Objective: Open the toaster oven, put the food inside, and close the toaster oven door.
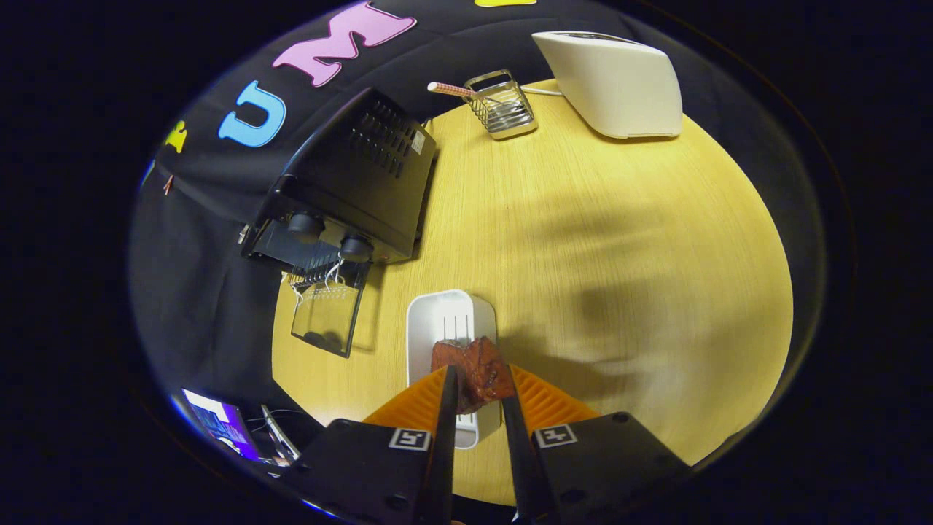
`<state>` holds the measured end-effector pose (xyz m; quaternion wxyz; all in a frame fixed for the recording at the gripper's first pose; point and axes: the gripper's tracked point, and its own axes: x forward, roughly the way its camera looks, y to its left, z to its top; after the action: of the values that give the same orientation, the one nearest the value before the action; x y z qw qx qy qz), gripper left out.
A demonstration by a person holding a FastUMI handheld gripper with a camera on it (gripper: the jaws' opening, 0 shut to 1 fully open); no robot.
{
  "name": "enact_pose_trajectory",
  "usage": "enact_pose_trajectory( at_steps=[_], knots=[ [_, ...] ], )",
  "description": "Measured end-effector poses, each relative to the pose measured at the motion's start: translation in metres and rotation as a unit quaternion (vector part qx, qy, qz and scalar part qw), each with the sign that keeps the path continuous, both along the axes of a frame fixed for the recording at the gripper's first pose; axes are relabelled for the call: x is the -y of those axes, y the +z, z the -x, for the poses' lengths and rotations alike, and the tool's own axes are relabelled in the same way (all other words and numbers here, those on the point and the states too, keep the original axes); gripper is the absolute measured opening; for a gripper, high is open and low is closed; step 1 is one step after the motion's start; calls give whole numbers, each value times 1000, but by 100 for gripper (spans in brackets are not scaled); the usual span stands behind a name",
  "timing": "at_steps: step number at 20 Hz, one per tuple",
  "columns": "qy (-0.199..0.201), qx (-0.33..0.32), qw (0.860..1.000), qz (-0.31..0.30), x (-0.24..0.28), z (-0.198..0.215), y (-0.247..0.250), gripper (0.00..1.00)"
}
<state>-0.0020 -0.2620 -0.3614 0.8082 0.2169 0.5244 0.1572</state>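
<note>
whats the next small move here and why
Probably carry the brown food piece toward the toaster oven. The hand-held gripper is shut on it above the white tray, and the oven's glass door already hangs open on the wooden table, so loading seems next.

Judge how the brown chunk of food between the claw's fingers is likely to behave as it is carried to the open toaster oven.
The food chunk looks glossy, so it may slip. The claw grips it on both sides above the white tray, and its lumpy shape probably keeps it from rolling. It seems small, likely light.
</note>
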Motion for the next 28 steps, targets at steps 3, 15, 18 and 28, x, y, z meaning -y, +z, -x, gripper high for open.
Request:
enact_pose_trajectory(
  at_steps=[3,15,18,28],
  knots=[
    [1,-22,999,-27,-4,3,4,27],
    [-53,-12,996,-73,-4,12,51,16],
    [-75,13,994,-84,-19,12,72,16],
    [-169,83,963,-195,-152,26,126,16]
  ],
)
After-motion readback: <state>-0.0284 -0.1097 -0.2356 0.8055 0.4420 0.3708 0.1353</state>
